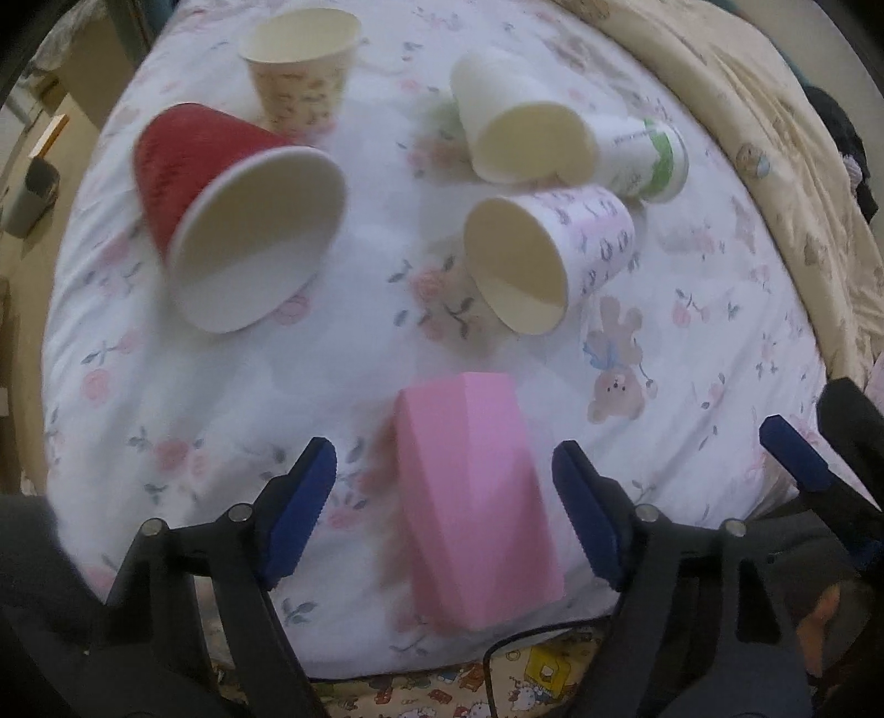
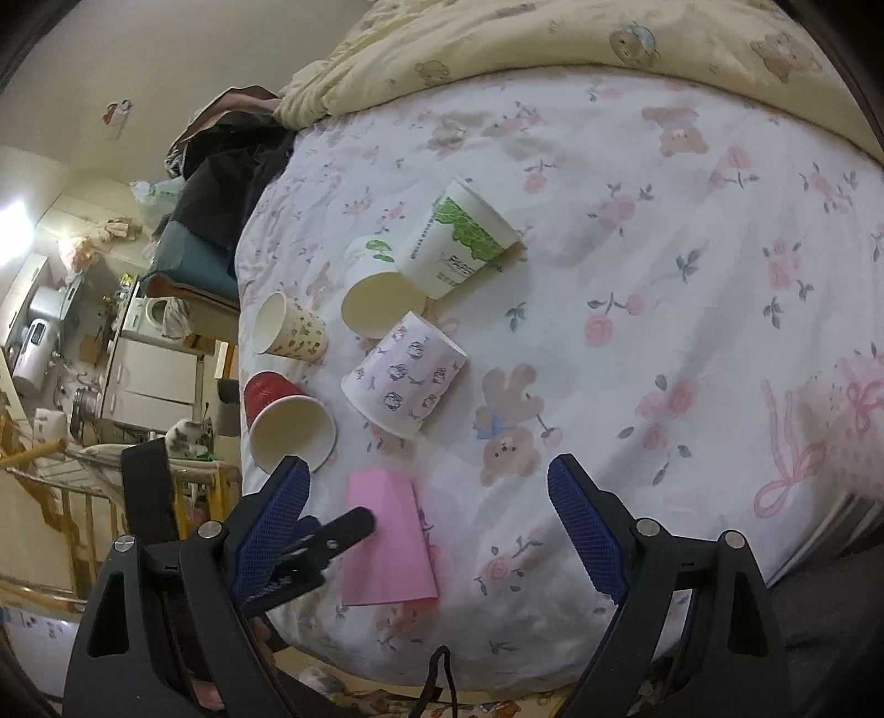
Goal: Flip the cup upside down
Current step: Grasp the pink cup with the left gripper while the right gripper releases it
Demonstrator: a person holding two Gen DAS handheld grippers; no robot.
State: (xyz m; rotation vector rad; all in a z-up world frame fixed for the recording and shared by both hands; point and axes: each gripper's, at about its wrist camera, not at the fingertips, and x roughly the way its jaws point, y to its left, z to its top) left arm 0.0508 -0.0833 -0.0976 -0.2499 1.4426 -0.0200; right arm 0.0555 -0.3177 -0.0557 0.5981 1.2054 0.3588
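Observation:
A pink faceted cup (image 1: 475,497) stands upside down on the bed between the open fingers of my left gripper (image 1: 442,513), which stand apart from it on both sides. It also shows in the right wrist view (image 2: 387,544). A red cup (image 1: 221,210) lies on its side at the left, a purple-patterned cup (image 1: 552,254) at the middle, a plain white cup (image 1: 514,127) and a green-printed cup (image 1: 646,160) behind. A beige patterned cup (image 1: 301,66) stands upright at the back. My right gripper (image 2: 428,536) is open and empty over the sheet; a blue fingertip (image 1: 795,458) of it shows at right.
The cups rest on a white floral bedsheet (image 2: 663,309). A cream blanket (image 2: 552,38) lies along the far side. The bed's near edge runs just under both grippers, with a black cable (image 1: 525,640) hanging there. Room furniture (image 2: 83,359) stands beyond the left edge.

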